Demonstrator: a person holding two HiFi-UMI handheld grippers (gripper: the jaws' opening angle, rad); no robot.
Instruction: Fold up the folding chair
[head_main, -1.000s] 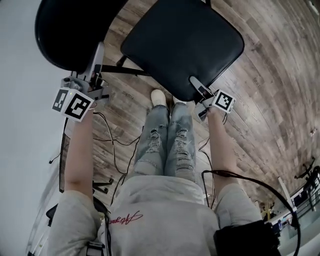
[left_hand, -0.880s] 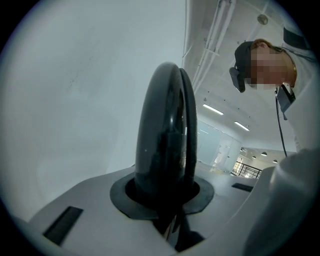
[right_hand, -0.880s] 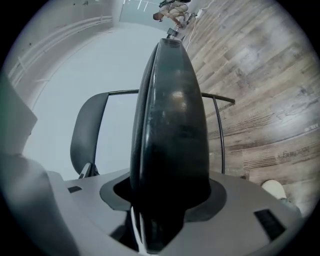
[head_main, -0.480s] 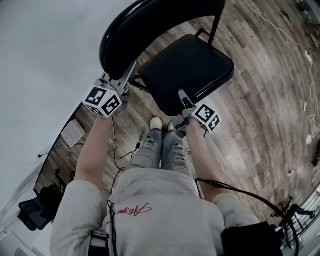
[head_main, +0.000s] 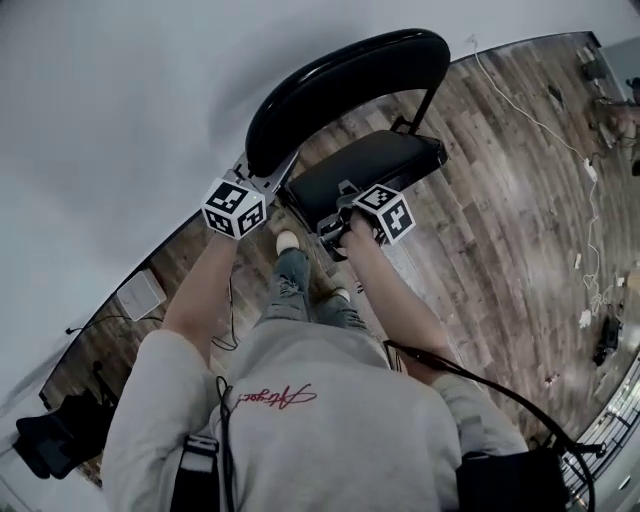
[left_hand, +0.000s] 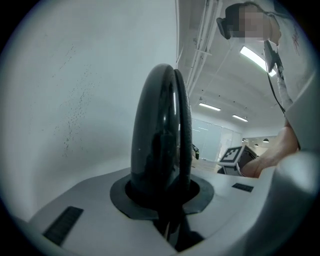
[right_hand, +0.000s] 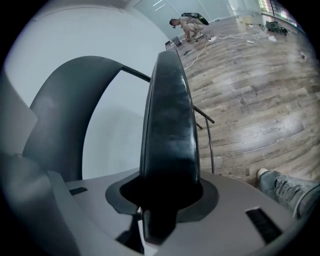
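Head view: folding chair (head_main: 350, 130) stands on the wood floor (head_main: 500, 240) close to the white wall (head_main: 120, 100), directly in front of the person working it. Left gripper (head_main: 262, 172) is clamped on the near end of the curved backrest (head_main: 340, 80). Left gripper view confirms this: the dark rim is wedged between the jaws with no gap. Judged purpose: brace the frame so it neither tips nor slides.

Right gripper (head_main: 340, 193) has the near edge of the seat (head_main: 375, 160) between its jaws, which are closing. Right gripper view shows the pad edge-on, filling the throat. Seat looks tilted, its held edge raised toward the backrest but not flat against it.

Judged step: swinging the seat up, roughly midway. Risk: the padded edge slipping from the grip before the frame collapses together.
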